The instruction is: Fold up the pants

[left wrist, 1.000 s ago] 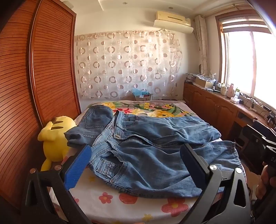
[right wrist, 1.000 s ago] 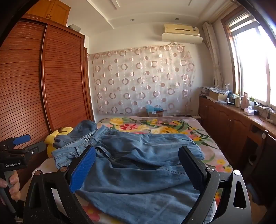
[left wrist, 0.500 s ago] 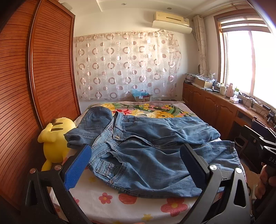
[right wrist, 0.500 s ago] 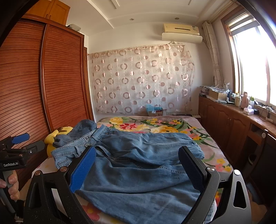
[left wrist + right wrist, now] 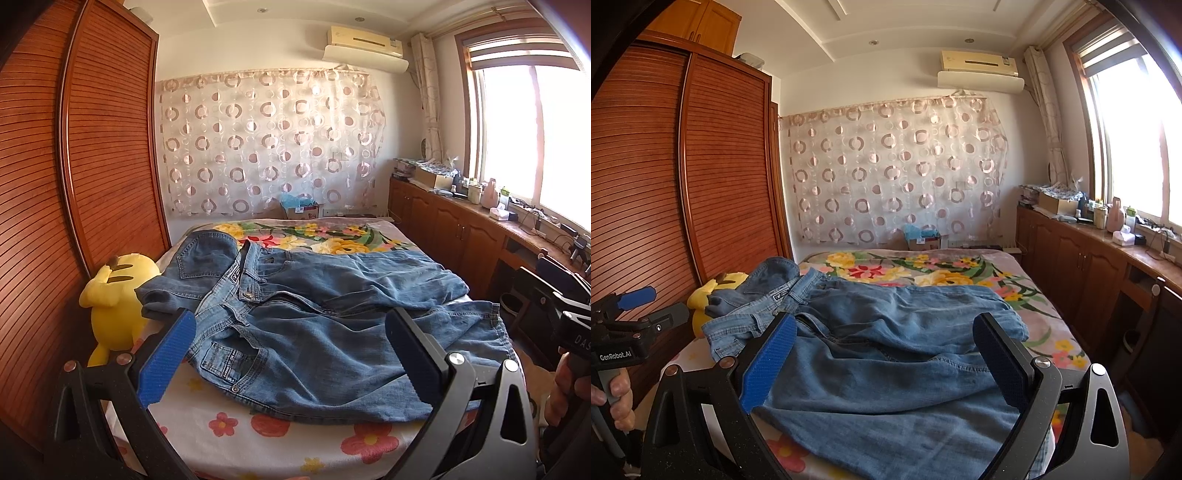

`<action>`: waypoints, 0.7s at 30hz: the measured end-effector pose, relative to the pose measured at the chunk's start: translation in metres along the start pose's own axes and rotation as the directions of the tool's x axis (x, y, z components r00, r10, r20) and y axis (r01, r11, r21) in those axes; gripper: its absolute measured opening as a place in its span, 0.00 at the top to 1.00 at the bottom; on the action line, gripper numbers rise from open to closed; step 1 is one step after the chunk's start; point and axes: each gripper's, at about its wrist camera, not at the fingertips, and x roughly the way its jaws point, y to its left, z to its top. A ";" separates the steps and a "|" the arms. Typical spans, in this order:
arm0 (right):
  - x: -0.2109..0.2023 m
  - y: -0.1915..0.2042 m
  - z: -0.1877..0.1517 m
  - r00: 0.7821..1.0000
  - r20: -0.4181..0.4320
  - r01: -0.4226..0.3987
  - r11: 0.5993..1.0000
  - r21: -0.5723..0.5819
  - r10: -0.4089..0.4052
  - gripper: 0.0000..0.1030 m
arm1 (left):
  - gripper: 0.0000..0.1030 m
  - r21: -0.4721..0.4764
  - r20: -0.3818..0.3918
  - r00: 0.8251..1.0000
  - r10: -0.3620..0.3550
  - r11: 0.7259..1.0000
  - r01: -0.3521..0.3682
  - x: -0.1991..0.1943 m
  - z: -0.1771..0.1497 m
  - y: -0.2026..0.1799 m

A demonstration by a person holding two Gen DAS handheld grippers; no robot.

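Note:
Blue denim pants (image 5: pixel 314 325) lie spread and rumpled on the bed, waistband to the left, legs running right; they also show in the right wrist view (image 5: pixel 886 350). My left gripper (image 5: pixel 290 325) is open and empty, held above the near edge of the bed in front of the pants' waist and pocket. My right gripper (image 5: pixel 884 332) is open and empty, hovering over the leg end of the pants. The left gripper's body also shows in the right wrist view (image 5: pixel 631 321), and the right gripper's body shows in the left wrist view (image 5: pixel 565 314).
The bed has a floral sheet (image 5: pixel 295 435). A yellow plush toy (image 5: pixel 114 295) sits at the bed's left edge against the wooden wardrobe (image 5: pixel 74 184). Wooden cabinets with clutter (image 5: pixel 480 229) line the right wall under the window. A cardboard box (image 5: pixel 301 210) stands behind the bed.
Both grippers stay open and nearly still. The views shift only slightly; the pants have not moved.

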 end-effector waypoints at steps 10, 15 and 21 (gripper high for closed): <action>-0.001 -0.001 0.000 1.000 0.003 -0.001 1.000 0.001 0.001 0.06 | 0.00 0.001 0.001 1.000 -0.001 1.000 0.001 0.000 0.000 0.000; -0.002 0.000 0.000 1.000 0.003 -0.004 1.000 0.001 0.004 0.06 | 0.00 0.002 0.002 1.000 -0.001 1.000 0.001 0.000 0.000 0.000; -0.002 0.000 0.000 1.000 0.003 -0.004 1.000 0.002 0.004 0.06 | 0.00 0.001 0.003 1.000 -0.002 1.000 0.002 -0.001 0.000 -0.001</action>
